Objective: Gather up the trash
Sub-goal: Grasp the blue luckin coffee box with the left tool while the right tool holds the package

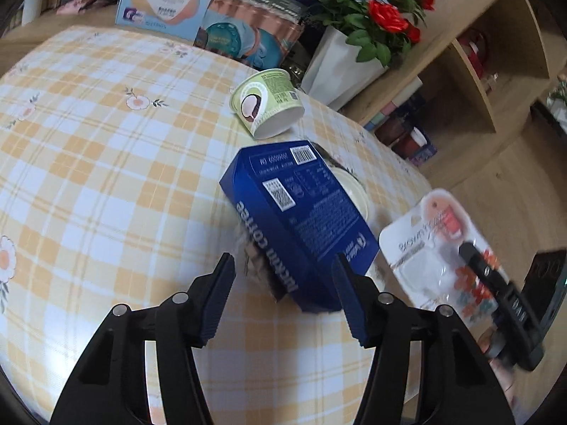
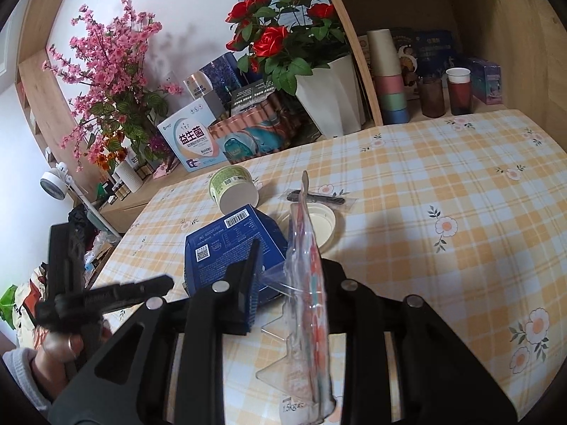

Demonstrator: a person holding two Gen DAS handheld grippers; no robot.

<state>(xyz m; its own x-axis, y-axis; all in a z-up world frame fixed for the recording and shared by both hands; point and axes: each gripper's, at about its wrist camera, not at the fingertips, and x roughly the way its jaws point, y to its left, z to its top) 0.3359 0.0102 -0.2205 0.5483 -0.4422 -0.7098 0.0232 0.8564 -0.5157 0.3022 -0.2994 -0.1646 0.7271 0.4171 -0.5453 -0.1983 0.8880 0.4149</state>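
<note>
The right claw (image 2: 288, 279) pinches a clear plastic blister pack (image 2: 308, 297), lifted off the desk (image 2: 443, 184). The left claw (image 1: 283, 283) stands spread around the near corner of the blue coffee box (image 1: 294, 212), not yet pressing it. At its 12 o'clock lies a tipped green cup (image 1: 267, 104); a white lid (image 2: 320, 225) and wrapped spoon (image 2: 319, 196) remain. No bin shows, so most collecting looks undone.

A table (image 2: 460, 177) under a yellow-and-white checked cloth with small flowers stands against light wooden shelving (image 2: 354, 71). Behind it a white wall (image 2: 177, 17), daylit. Red roses (image 2: 283, 39) in a white pot and pink blossom branches (image 2: 106, 60) stand at the table's back edge. A shelf niche holds stacked cups (image 2: 388, 78). A small white fan (image 2: 53, 184) sits at the left
</note>
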